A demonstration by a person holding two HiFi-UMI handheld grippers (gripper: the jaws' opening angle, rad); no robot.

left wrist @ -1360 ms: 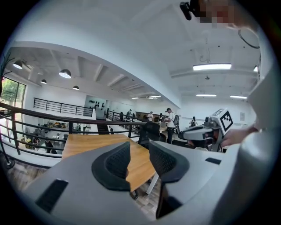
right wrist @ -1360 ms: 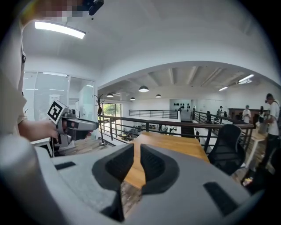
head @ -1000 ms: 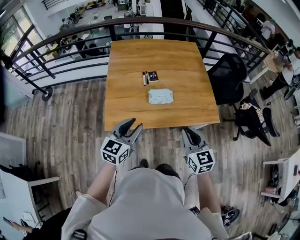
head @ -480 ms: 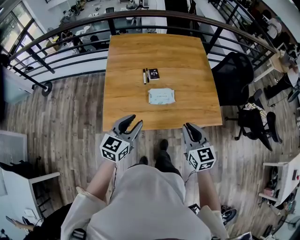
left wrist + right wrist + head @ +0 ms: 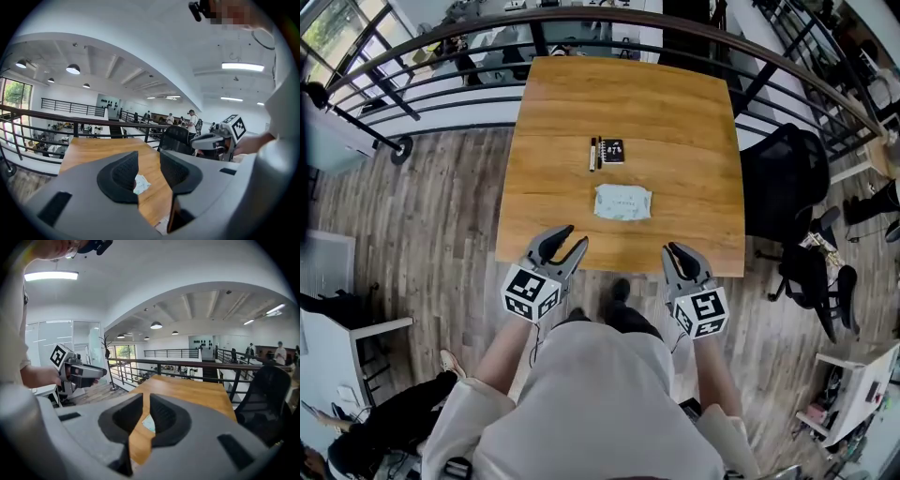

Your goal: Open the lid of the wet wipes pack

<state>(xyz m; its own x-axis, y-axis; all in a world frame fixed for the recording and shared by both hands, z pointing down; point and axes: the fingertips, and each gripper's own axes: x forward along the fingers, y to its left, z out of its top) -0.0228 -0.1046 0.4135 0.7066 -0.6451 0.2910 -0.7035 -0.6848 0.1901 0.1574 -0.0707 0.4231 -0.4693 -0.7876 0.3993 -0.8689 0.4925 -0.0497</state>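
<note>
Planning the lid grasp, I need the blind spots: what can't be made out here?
- wet wipes pack lid, head view: too small to see its tab or whether it's shut.
- Pack, left gripper view: mostly hidden behind the left tool.
- Pack, right gripper view: only a sliver shows through the right tool.
- black card, head view: print too small.

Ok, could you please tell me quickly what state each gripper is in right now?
Left gripper: open, holding nothing.
Right gripper: open, holding nothing.
</note>
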